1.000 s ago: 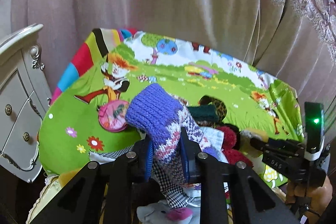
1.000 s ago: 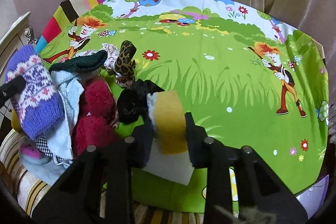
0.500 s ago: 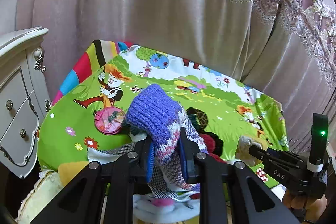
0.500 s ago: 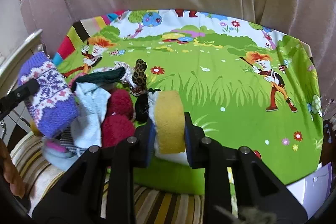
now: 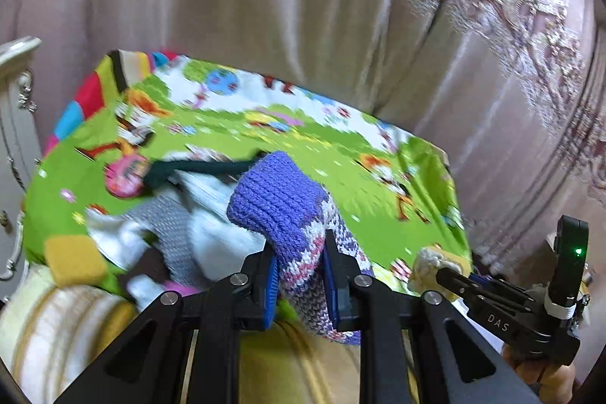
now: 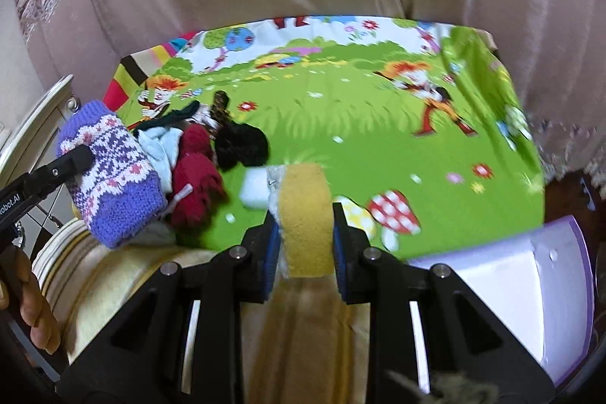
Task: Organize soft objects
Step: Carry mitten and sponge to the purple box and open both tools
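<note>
Purple knit sock [image 5: 288, 214] clamped in left hand-held gripper [image 5: 299, 275]; right hand-held gripper [image 6: 306, 245] pinches yellow sponge [image 6: 305, 214], possibly foam.

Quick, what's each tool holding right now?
Left tool: closed on the purple knit.
Right tool: closed on the yellow sponge.

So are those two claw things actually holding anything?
Yes. The left gripper pinches the purple knitted sock mid-length; the right gripper clamps the yellow sponge across its sides.

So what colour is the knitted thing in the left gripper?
Purple knitted sock with white and pink pattern bands, clearest in the right wrist view.
</note>
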`<move>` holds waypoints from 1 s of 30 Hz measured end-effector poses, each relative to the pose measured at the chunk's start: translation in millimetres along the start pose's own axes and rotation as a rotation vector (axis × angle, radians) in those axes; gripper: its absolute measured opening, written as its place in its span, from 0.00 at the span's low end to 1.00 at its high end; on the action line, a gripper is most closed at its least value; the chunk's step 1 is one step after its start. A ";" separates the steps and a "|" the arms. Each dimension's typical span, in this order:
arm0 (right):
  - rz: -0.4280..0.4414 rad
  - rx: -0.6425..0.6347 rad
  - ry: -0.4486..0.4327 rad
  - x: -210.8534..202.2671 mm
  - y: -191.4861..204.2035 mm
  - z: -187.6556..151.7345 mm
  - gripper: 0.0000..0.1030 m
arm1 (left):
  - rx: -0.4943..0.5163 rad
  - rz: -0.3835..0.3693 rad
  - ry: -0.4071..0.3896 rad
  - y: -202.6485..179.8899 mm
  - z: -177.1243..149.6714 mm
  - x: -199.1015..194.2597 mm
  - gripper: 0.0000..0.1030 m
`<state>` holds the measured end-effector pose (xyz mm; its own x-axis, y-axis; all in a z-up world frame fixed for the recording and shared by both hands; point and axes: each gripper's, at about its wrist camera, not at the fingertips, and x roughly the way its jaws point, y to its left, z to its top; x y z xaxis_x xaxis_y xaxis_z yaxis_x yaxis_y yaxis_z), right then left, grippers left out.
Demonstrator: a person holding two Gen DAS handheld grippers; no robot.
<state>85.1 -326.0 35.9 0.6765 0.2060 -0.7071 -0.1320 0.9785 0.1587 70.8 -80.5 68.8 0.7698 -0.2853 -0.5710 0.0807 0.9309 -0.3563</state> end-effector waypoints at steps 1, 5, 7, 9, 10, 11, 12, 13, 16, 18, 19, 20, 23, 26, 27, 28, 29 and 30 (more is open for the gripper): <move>-0.003 0.013 0.000 -6.2 -6.6 -4.8 0.28 | 0.005 -0.019 0.015 -7.3 -3.8 0.6 0.21; -0.043 0.047 -0.007 -29.6 -32.1 -22.6 0.28 | 0.011 -0.097 0.075 -32.0 -15.6 3.5 0.21; -0.075 0.060 -0.010 -40.6 -44.4 -31.6 0.28 | 0.012 -0.139 0.108 -44.8 -21.0 5.0 0.21; -0.104 0.068 -0.015 -50.0 -54.5 -38.0 0.28 | 0.019 -0.186 0.144 -60.2 -27.0 7.4 0.21; -0.120 0.071 -0.020 -54.9 -59.3 -41.7 0.28 | 0.020 -0.207 0.160 -66.3 -29.7 8.0 0.21; -0.135 0.077 -0.023 -60.8 -65.5 -45.6 0.28 | 0.024 -0.227 0.178 -75.0 -33.4 9.0 0.21; -0.142 0.083 -0.023 -64.2 -68.9 -47.9 0.28 | 0.033 -0.242 0.192 -82.0 -36.5 9.2 0.21; -0.151 0.094 -0.023 -69.2 -75.3 -52.1 0.28 | 0.041 -0.257 0.207 -89.8 -40.2 10.5 0.21; -0.181 0.118 -0.025 -82.8 -91.9 -63.3 0.28 | 0.079 -0.302 0.253 -116.1 -51.4 16.5 0.21; -0.193 0.139 -0.027 -90.5 -101.3 -68.8 0.28 | 0.103 -0.319 0.277 -129.1 -57.3 20.0 0.21; -0.198 0.153 -0.027 -94.3 -106.4 -71.6 0.29 | 0.116 -0.329 0.291 -136.3 -60.5 21.9 0.21; -0.210 0.166 -0.029 -98.6 -112.1 -74.8 0.29 | 0.135 -0.344 0.308 -144.6 -64.5 23.9 0.21; -0.241 0.195 -0.037 -108.2 -124.3 -81.3 0.29 | 0.171 -0.369 0.340 -162.6 -74.3 25.9 0.27; -0.257 0.224 -0.049 -117.6 -134.7 -84.6 0.33 | 0.203 -0.398 0.372 -174.6 -80.4 27.3 0.47; -0.264 0.227 -0.054 -119.6 -136.2 -84.8 0.36 | 0.211 -0.399 0.371 -175.9 -81.2 25.7 0.53; -0.272 0.230 -0.063 -122.4 -137.3 -84.9 0.46 | 0.218 -0.398 0.362 -177.3 -81.4 22.8 0.63; -0.280 0.233 -0.075 -125.1 -138.1 -84.2 0.62 | 0.224 -0.397 0.348 -177.2 -80.0 19.4 0.67; -0.286 0.234 -0.084 -127.0 -138.3 -83.9 0.70 | 0.231 -0.391 0.333 -176.5 -77.7 15.1 0.68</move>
<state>-43.4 -486.3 45.9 0.7208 -0.0862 -0.6878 0.2330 0.9646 0.1233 19.0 -266.8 65.6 0.4161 -0.6408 -0.6452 0.4854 0.7565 -0.4383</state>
